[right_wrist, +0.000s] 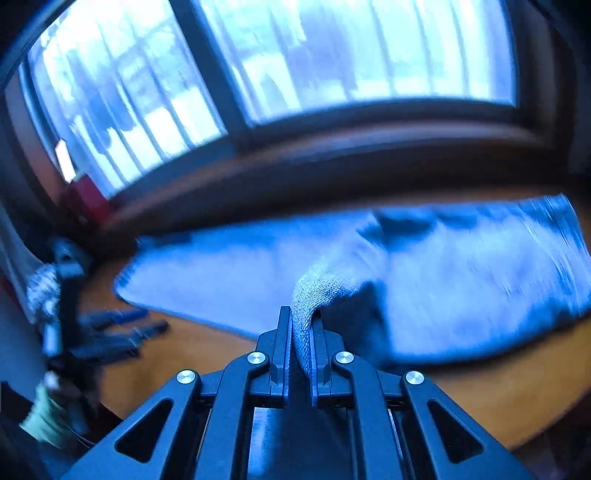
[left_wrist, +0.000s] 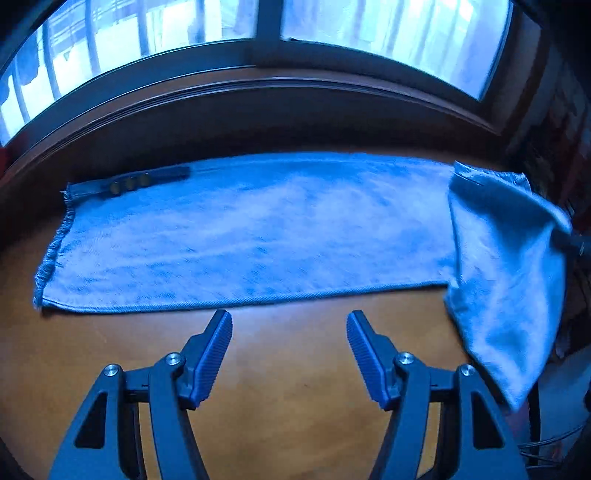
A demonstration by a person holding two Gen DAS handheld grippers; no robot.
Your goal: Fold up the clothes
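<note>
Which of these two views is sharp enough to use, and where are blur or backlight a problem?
Left wrist view: sharp on the denim garment and open left claw, only its lifted right end smeared; bright window washes out. Right wrist view: heavy motion blur across garment and table; only the right claw and pinched fabric look crisp.

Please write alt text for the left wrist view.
The left gripper, jaws open and empty, hovers over a wooden table before a flat blue denim garment. The garment's right end is lifted. A window is behind.

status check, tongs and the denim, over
Left tongs open, hovering off denim's near edge. Right tongs shut on denim, one end lifted. Nothing in the way on table.
</note>
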